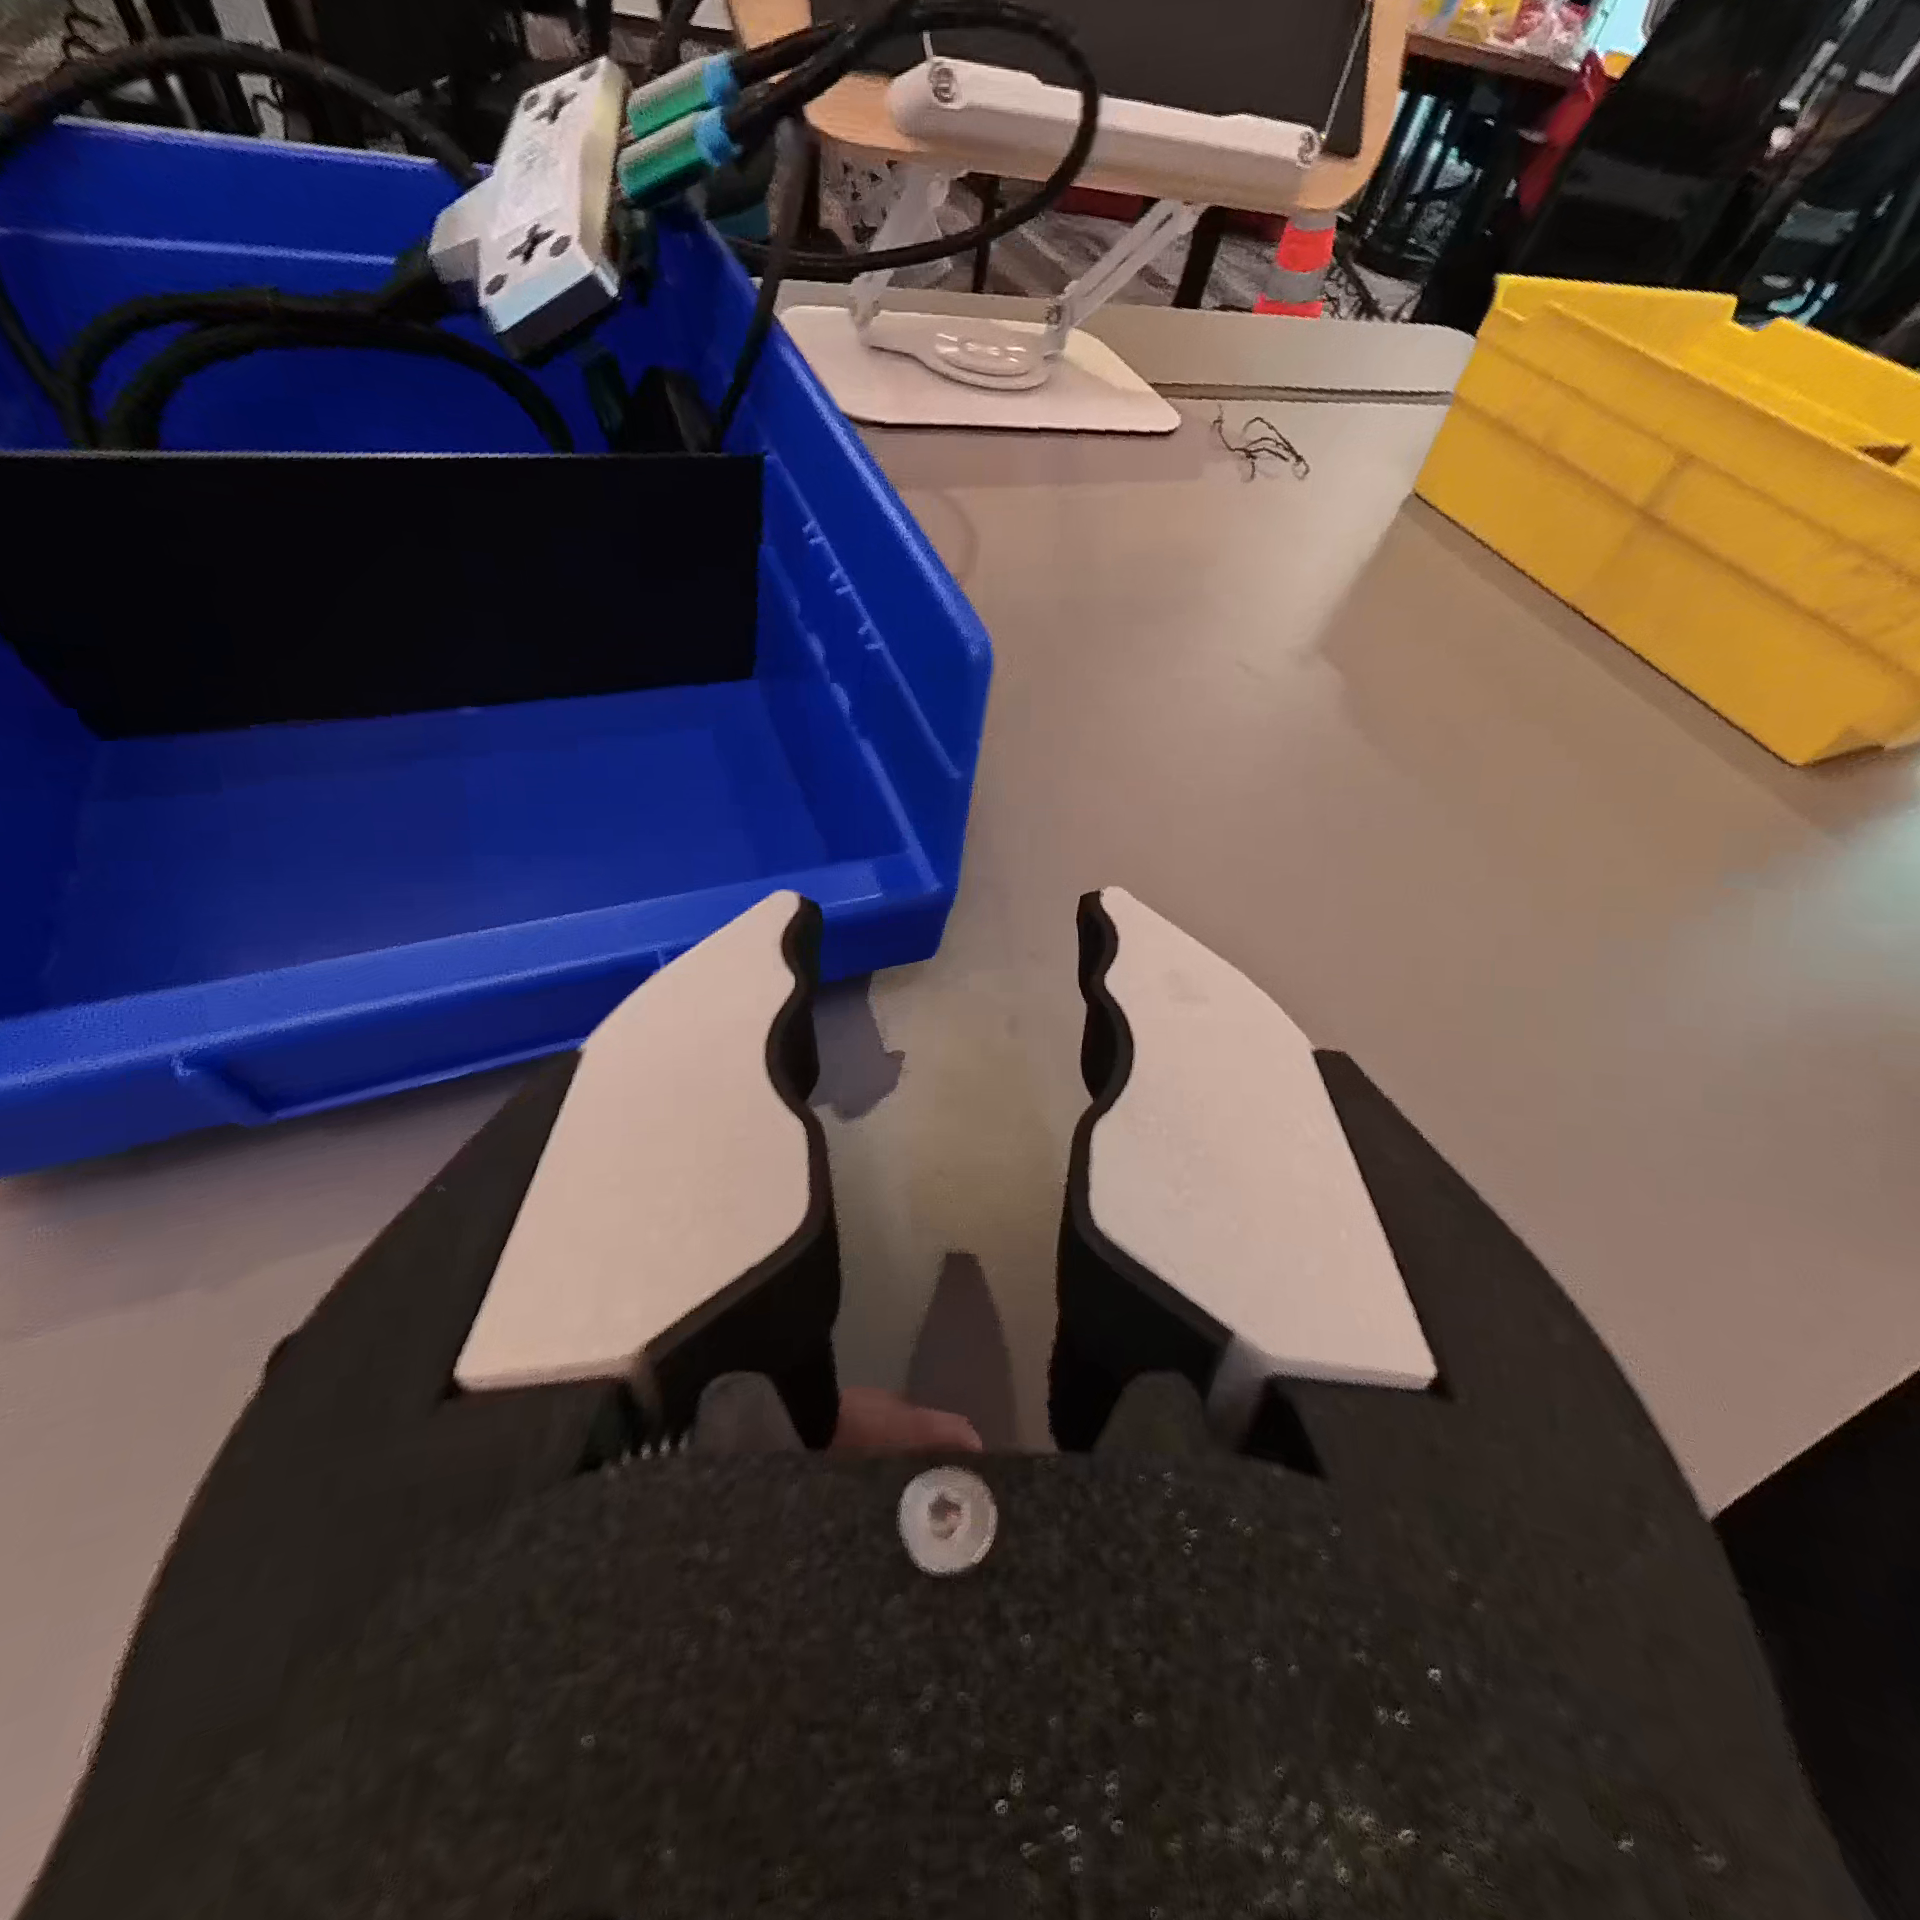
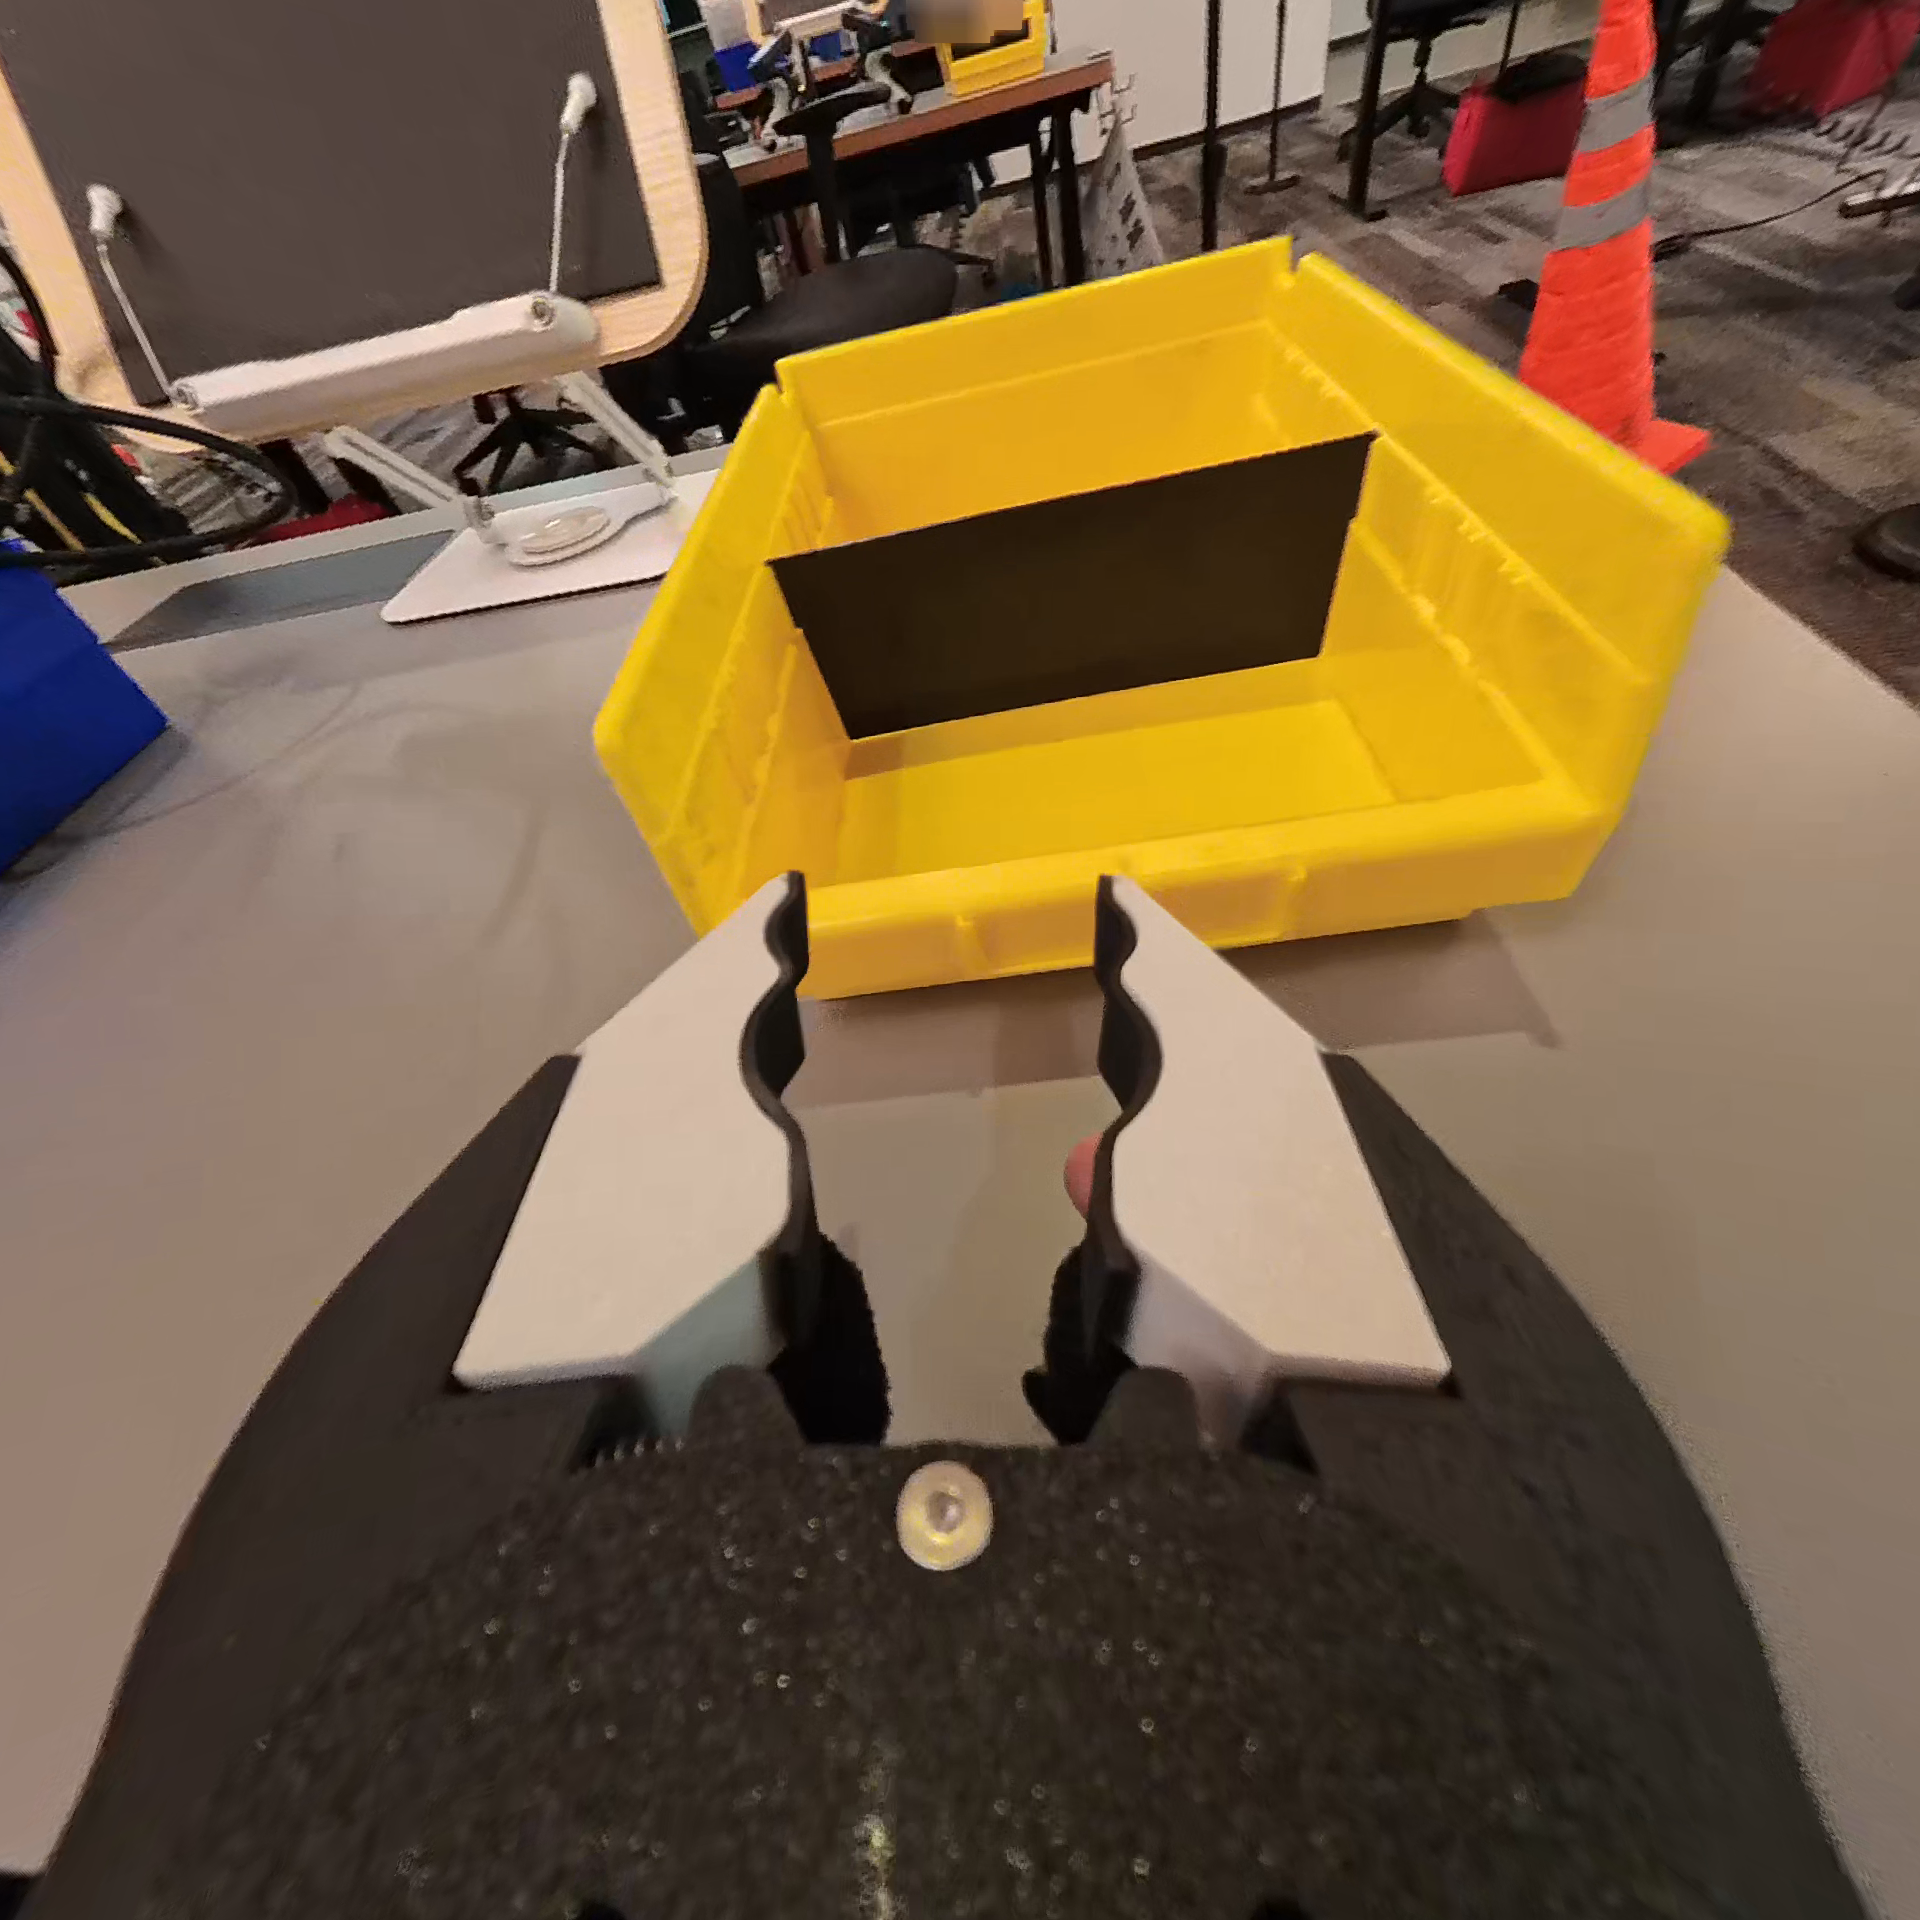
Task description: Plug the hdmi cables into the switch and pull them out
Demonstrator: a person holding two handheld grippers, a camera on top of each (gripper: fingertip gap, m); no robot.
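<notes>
My left gripper (image 1: pixel 940 914) hangs over the grey table (image 1: pixel 1299 831) with its jaws apart at a middling width and nothing between them. It sits just beside the near right corner of the blue bin (image 1: pixel 883 623), which I take as my landmark. My right gripper (image 2: pixel 951 899) is likewise parted and empty, well to the right of the blue bin, facing the front lip of the yellow bin (image 2: pixel 1195 914).

The switch (image 1: pixel 535 208), a small silver box, is at the blue bin's far end, tilted up above the rear compartment. Hdmi cables (image 1: pixel 675 130) with green and blue collars already appear plugged into its right side, and another dark lead leaves its left end. So I judge the plugging-in to be done, or nearly, and the pulling-out still ahead. Next I would reach past the black divider (image 1: pixel 416 582), steady the switch body with one gripper and close the other on a plug collar, drawing straight out along the port rather than sideways.

Behind the blue bin's divider lie coils of black braided cable (image 1: pixel 260 343); the compartment in front of it is bare. The yellow bin has its own black divider (image 2: pixel 1070 603), and I see nothing in the near compartment; the far one is partly hidden.
</notes>
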